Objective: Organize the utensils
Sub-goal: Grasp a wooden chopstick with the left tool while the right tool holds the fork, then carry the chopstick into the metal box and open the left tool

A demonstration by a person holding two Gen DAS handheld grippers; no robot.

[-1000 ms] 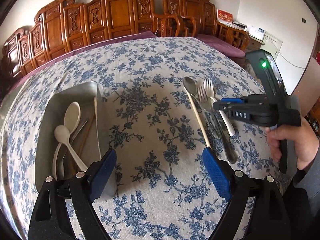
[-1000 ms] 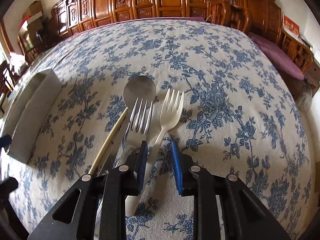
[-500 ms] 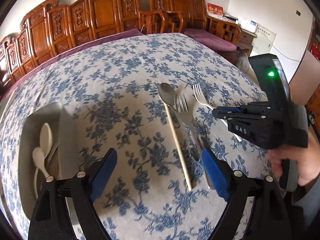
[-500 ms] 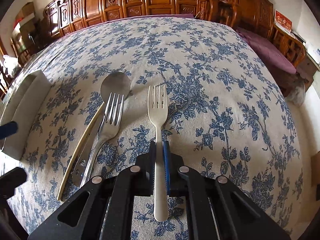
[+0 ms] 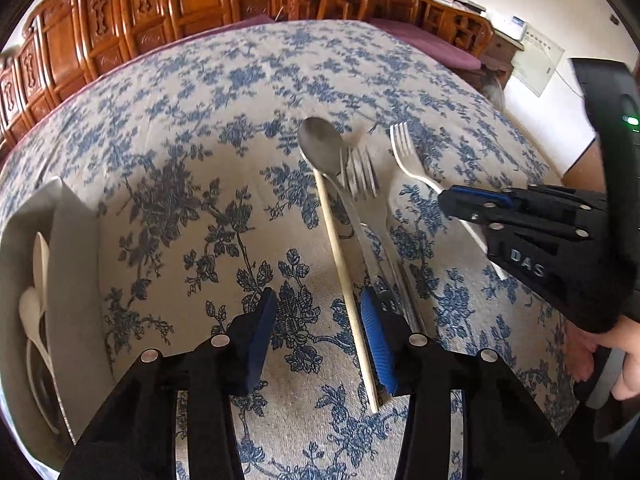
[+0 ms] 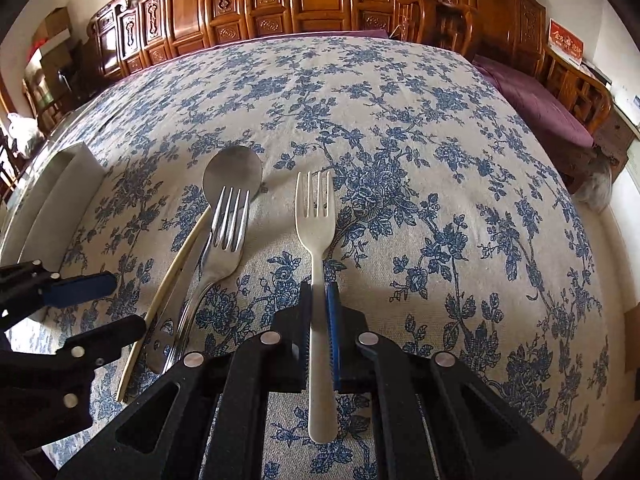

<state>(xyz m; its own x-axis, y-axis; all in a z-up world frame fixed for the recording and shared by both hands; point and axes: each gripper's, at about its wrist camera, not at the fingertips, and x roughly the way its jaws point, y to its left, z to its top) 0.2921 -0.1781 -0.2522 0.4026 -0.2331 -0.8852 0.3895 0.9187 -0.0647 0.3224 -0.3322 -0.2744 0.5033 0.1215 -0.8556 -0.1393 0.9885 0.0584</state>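
The right gripper [image 6: 319, 300] pinches the white fork [image 6: 316, 216] by its handle, with bare cloth [image 6: 440, 200] to its right. The left gripper [image 5: 318, 320] is spread around the chopstick [image 5: 344, 264], beside the metal fork [image 5: 362, 178] and spoon [image 5: 320, 148]; the tray [image 5: 76, 248] sits at the table's left edge.

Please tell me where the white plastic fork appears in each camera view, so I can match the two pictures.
Left wrist view: white fork at upper right, its handle inside the right claw.
Right wrist view: white fork at centre, handle clamped between the claw's pads.
Shared landmark: the metal spoon, left of the fork.
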